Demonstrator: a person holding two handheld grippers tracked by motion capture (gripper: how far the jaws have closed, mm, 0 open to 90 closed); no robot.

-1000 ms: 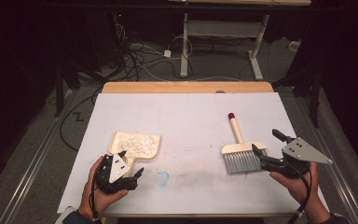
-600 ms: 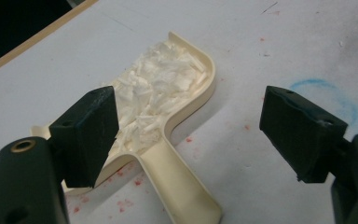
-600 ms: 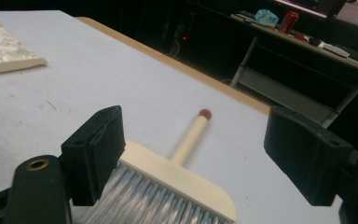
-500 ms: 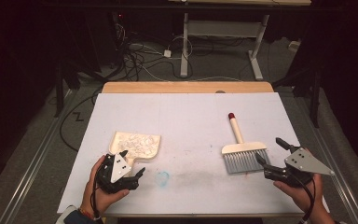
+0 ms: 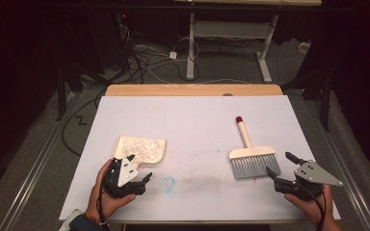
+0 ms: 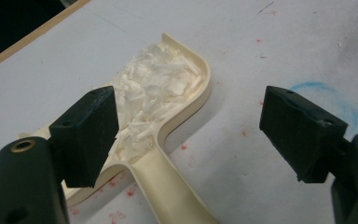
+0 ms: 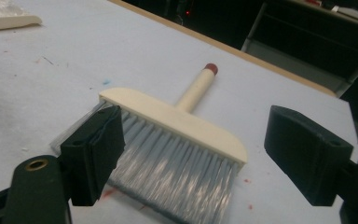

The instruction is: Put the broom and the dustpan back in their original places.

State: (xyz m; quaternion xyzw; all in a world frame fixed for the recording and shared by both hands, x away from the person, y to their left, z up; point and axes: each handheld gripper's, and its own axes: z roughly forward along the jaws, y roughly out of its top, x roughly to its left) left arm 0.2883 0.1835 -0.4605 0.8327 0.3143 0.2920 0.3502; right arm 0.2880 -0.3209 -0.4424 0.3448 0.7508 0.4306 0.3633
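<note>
A cream dustpan (image 5: 140, 148) holding white shreds lies on the white table sheet (image 5: 192, 125) at the front left. My left gripper (image 5: 140, 167) stands open just behind the pan's handle (image 6: 168, 186), its jaws on either side of the handle and not touching it. In the left gripper view the shreds (image 6: 158, 88) fill the dustpan (image 6: 204, 79). A hand brush (image 5: 252, 161) with grey bristles and a cream, red-tipped handle lies at the front right. My right gripper (image 5: 279, 163) is open just right of the bristles (image 7: 177, 172), empty.
A blue scribble (image 5: 167, 182) and small red specks mark the sheet between the pan and the brush. The table's wooden far edge (image 5: 192, 90) borders a dark floor with cables and a desk frame (image 5: 231, 33). Both hands rest near the front edge.
My right gripper has drawn back a little to the right, away from the brush, still open. The brush, dustpan and left gripper have stayed put.
</note>
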